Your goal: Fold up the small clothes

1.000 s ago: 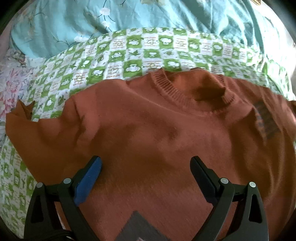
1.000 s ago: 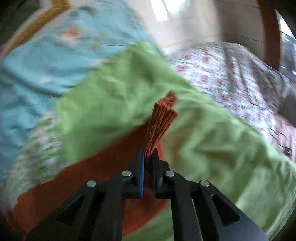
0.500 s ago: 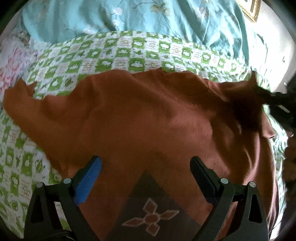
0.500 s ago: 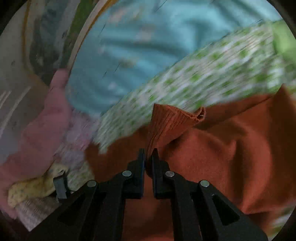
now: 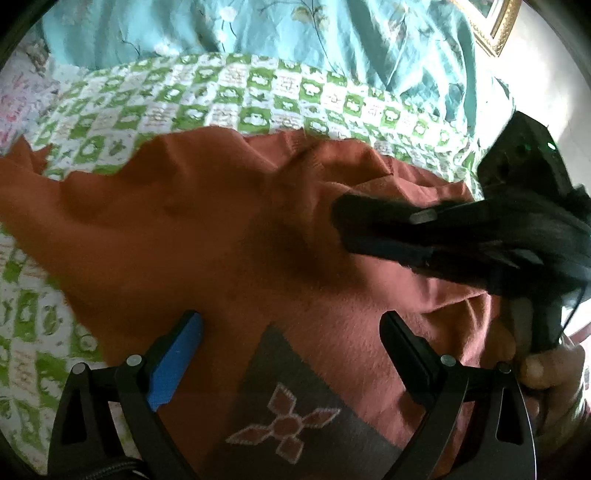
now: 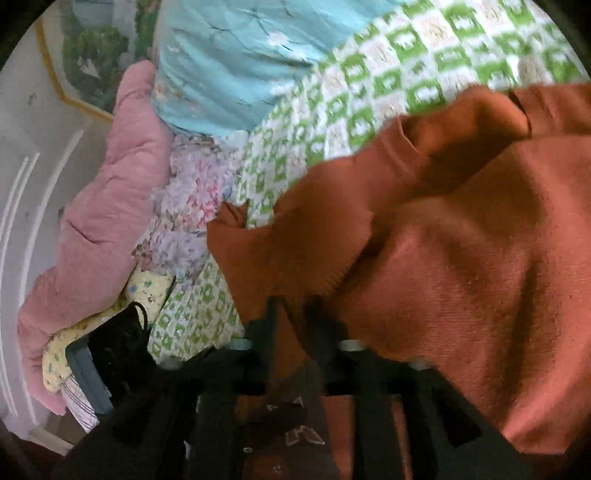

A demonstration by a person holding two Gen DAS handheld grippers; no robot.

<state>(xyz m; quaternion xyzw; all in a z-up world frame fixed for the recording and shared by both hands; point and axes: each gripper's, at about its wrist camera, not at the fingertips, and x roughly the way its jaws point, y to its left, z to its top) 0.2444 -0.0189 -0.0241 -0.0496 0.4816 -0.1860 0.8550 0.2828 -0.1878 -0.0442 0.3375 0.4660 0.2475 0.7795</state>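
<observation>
The rust-orange sweater (image 5: 207,236) lay rumpled on the green checked blanket (image 5: 258,96), a sleeve folded across it, between the right gripper's (image 6: 293,314) opening jaws; the left gripper (image 5: 291,347) hovered spread.

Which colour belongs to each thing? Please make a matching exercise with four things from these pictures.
Things:
1. sweater
2. quilt under the sweater
3. duvet behind it
4. pillow

Colours:
A. pink
B. light blue with flowers
C. rust orange
D. green and white checks

Pairs: 1-C, 2-D, 3-B, 4-A
</observation>
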